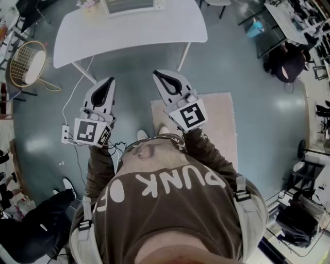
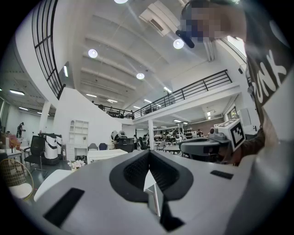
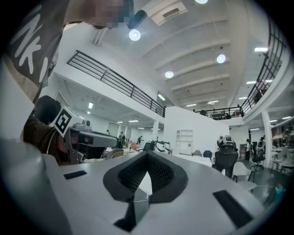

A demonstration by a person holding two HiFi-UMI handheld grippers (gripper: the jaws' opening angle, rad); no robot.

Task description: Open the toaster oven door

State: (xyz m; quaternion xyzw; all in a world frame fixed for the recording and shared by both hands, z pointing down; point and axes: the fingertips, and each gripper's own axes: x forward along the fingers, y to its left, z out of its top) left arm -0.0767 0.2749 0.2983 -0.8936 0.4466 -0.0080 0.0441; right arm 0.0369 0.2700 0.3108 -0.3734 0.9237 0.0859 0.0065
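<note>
- Left gripper [image 1: 105, 87] and right gripper [image 1: 164, 80] are hovering, jaws together, empty.
- Reaching the toaster oven [image 1: 129, 5] on the far counter [image 1: 129, 33] unopened, the jaws are risking glancing off it.

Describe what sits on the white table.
The white table carries a pale appliance, likely the toaster oven, with flowers beside it. The head view crops most of it.

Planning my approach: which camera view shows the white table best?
The head view: the white table appears nearly whole from above, legs included. The left gripper view catches only a corner low at left. The right gripper view shows at most a thin, distant white strip.
</note>
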